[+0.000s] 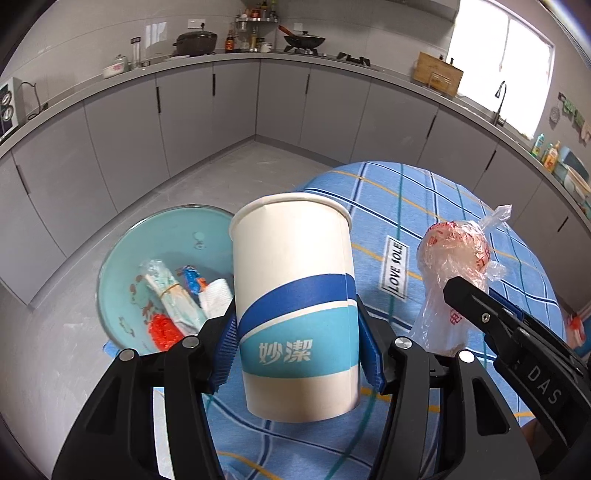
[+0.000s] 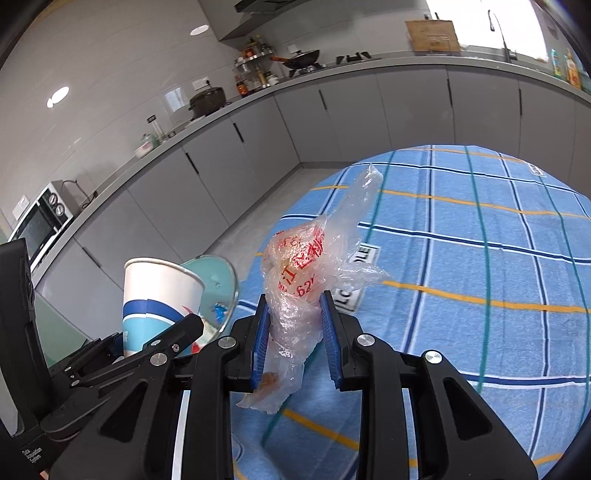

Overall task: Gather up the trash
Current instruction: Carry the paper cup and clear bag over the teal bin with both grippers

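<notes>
Blue checked cloth [image 1: 424,206] over the tabletop, filling the lower right, with a "LOVE SOLE" label [image 1: 397,267] at about 3 o'clock from centre. Grey cabinets [image 1: 207,110] curving along the far walls. On the counter above: black pot [image 1: 195,42] at 11 o'clock, wok [image 1: 303,40] at 12 o'clock, corner rack with bottles [image 1: 255,14] between them, wooden board [image 1: 437,72] at 1 o'clock, tap [image 1: 499,103] at 2 o'clock under a bright window [image 1: 498,62]. Small white oven [image 2: 40,218] at 9 o'clock in the right wrist view. Grey floor [image 1: 207,181] below the cabinets.
</notes>
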A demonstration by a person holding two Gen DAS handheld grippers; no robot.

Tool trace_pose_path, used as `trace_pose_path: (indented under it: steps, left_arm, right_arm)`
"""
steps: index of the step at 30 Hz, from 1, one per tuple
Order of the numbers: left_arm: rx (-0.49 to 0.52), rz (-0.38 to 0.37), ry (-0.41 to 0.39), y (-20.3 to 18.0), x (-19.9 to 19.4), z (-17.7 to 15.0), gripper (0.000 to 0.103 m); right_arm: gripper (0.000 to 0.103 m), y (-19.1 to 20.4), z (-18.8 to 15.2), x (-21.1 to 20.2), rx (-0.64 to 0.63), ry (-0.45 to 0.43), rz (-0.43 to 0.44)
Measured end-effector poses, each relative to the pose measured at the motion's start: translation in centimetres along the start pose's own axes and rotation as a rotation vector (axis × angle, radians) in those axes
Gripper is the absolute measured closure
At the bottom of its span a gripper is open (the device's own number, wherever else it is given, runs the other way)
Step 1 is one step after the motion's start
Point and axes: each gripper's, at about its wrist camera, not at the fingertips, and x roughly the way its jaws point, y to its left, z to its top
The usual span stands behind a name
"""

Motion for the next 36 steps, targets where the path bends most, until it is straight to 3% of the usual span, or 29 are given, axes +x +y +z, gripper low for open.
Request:
trace_pose_path:
  steps: [18,36]
  left_arm:
    - [-0.089,0.076,-0.023,6.2,-0.9,0.3,0.047]
    - [-0.181,0.154,-0.009,11.4,0.8,1.0,0.047]
  right_arm:
    - [0.075,7.0,-0.6,3.1,-0.115,0.053,0.086]
    - [0.075,10.7,0.0,7.0,-0.173,0.093,0.141]
